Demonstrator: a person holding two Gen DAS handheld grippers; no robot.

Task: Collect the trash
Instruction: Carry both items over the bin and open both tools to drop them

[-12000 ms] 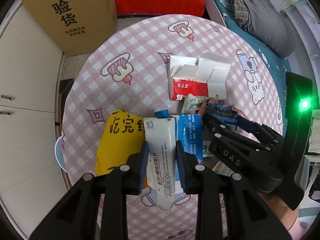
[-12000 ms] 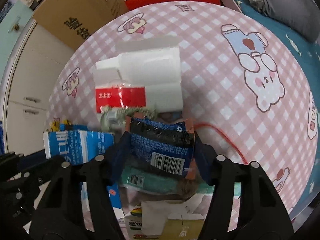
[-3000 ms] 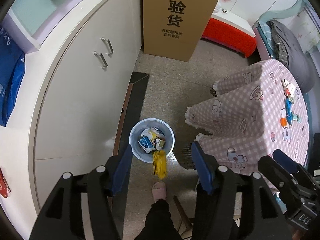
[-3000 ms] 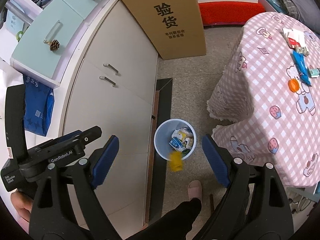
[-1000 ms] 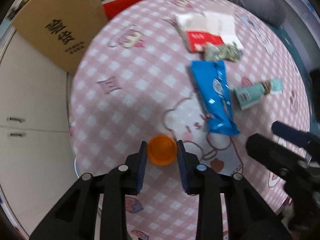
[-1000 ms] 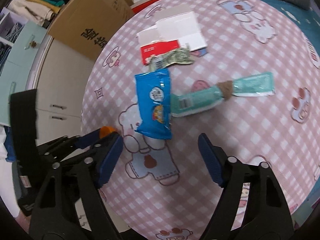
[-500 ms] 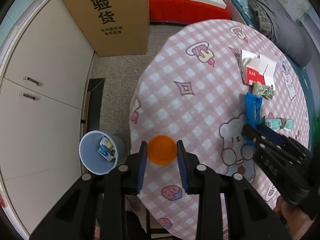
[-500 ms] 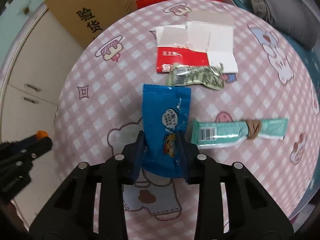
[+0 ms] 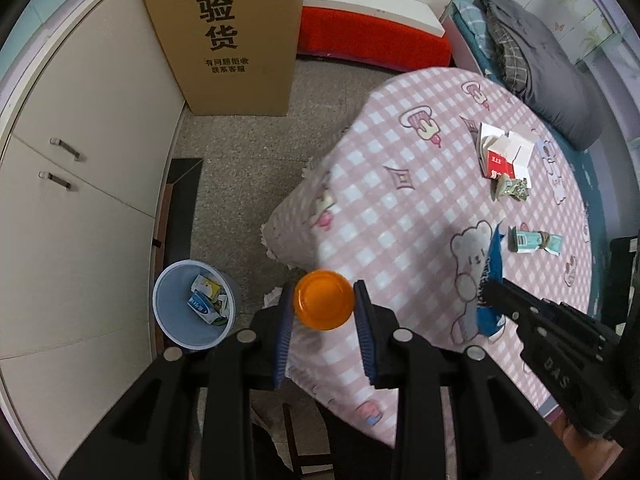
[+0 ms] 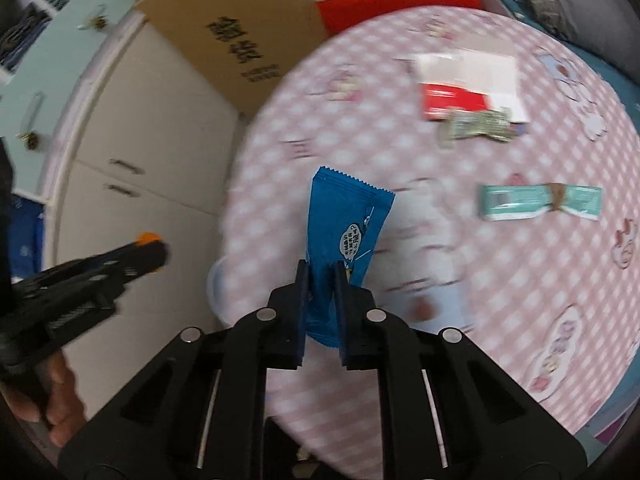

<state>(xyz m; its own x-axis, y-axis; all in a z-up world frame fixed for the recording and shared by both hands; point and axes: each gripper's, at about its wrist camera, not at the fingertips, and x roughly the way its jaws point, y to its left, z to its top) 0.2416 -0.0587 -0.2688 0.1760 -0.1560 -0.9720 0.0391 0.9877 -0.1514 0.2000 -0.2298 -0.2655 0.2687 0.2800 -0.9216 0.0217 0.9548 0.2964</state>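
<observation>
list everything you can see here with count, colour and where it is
round plastic cap: 1, orange, clamped in left gripper
snack wrapper: 1, blue, between right gripper's closing jaws
tied wrapper: 1, teal, on table
crumpled wrapper: 1, green-silver, beside flattened carton
flattened carton: 1, red and white, far side of table
checked tablecloth: 1, pink and white, over table
plastic bin: 1, pale blue, on floor by cabinet, trash inside
cardboard box: 1, brown, standing on floor
left gripper: 1, black
right gripper: 1, black

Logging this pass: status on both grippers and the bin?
Left gripper shut on orange cap. Right gripper jaws closing on blue wrapper. Bin on floor, nothing blocking it.
</observation>
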